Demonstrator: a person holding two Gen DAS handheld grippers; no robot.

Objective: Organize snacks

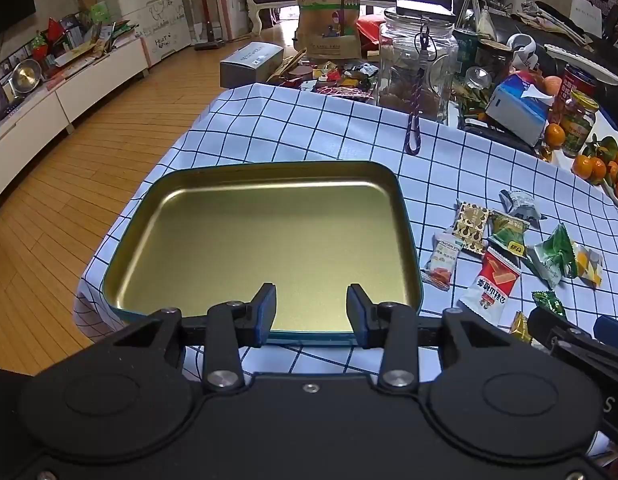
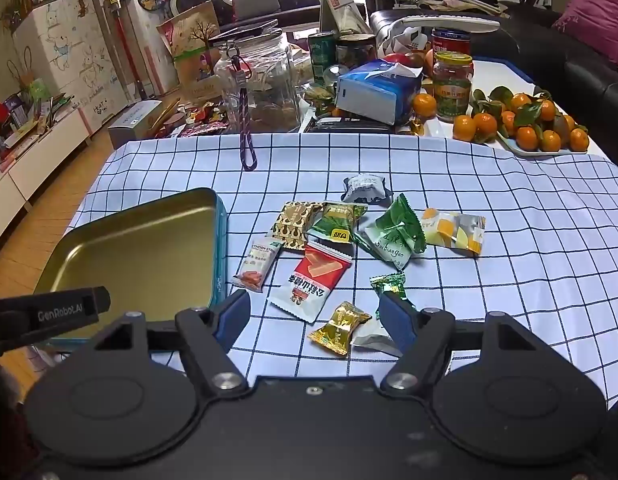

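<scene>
An empty gold tin tray with a teal rim (image 1: 409, 240) lies on the checked tablecloth; it also shows in the right wrist view (image 2: 219, 240). My left gripper (image 1: 311, 308) is open and empty over the tray's near edge. Several wrapped snacks lie right of the tray: a red-and-white packet (image 2: 311, 280), a gold candy (image 2: 339, 326), a small green candy (image 2: 389, 284), a green triangular packet (image 2: 395, 236), a yellow packet (image 2: 455, 232) and a grey one (image 2: 365, 188). My right gripper (image 2: 315, 316) is open and empty, low over the gold candy and the red-and-white packet.
A glass jar (image 2: 261, 80) with a purple lanyard (image 2: 247, 148), a tissue pack (image 2: 377, 92), cans and a plate of oranges (image 2: 529, 124) crowd the far side of the table. The table's left edge drops to a wooden floor (image 1: 69, 200).
</scene>
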